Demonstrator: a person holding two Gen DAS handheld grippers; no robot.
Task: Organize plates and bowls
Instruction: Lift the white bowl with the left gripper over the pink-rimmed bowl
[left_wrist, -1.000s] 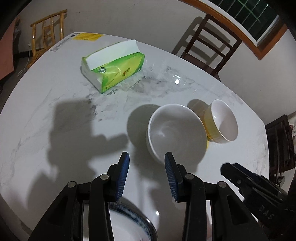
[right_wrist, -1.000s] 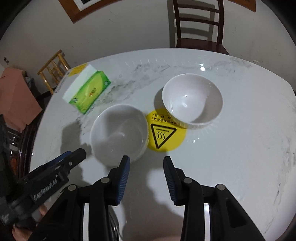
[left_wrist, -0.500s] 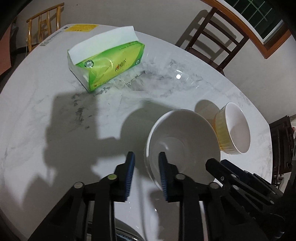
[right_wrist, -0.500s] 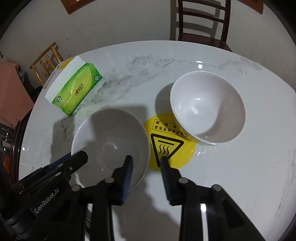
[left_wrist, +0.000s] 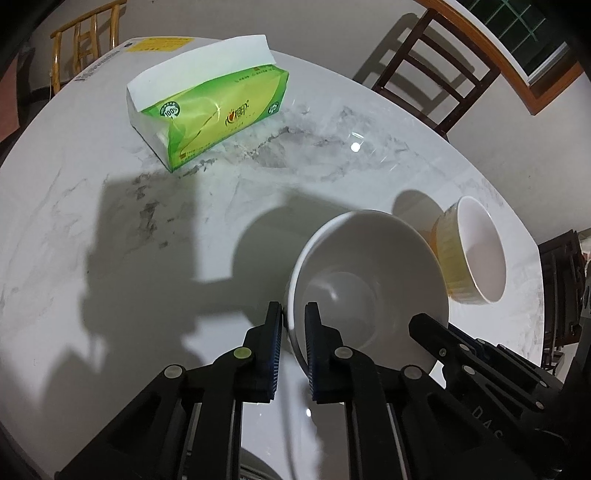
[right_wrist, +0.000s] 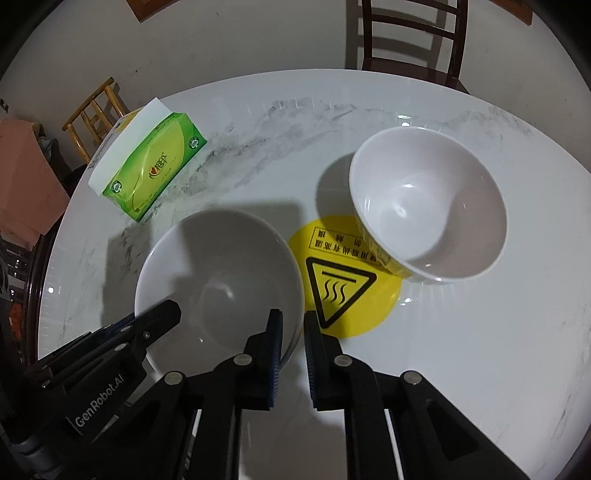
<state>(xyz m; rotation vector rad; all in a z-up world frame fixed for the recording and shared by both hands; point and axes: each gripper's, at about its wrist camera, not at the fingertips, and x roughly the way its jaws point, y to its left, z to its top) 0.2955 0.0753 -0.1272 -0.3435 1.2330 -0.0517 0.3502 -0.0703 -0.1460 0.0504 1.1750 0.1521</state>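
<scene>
The large white bowl (left_wrist: 369, 280) sits empty on the white marble tabletop (left_wrist: 92, 229), its near rim pinched on both sides: the left gripper (left_wrist: 293, 332) is clamped on the left part of the rim, the right gripper (right_wrist: 293, 332) on the right part. Just beside it lies a round yellow hot-surface sticker (right_wrist: 347, 291), and the smaller yellow-sided bowl (right_wrist: 428, 210), also empty, stands at the sticker's far edge. A green tissue pack (right_wrist: 153, 170) lies well apart toward the back. Dark wooden chairs (left_wrist: 439, 85) and a pale wooden chair (right_wrist: 94, 110) stand around the tabletop against a plain wall.
</scene>
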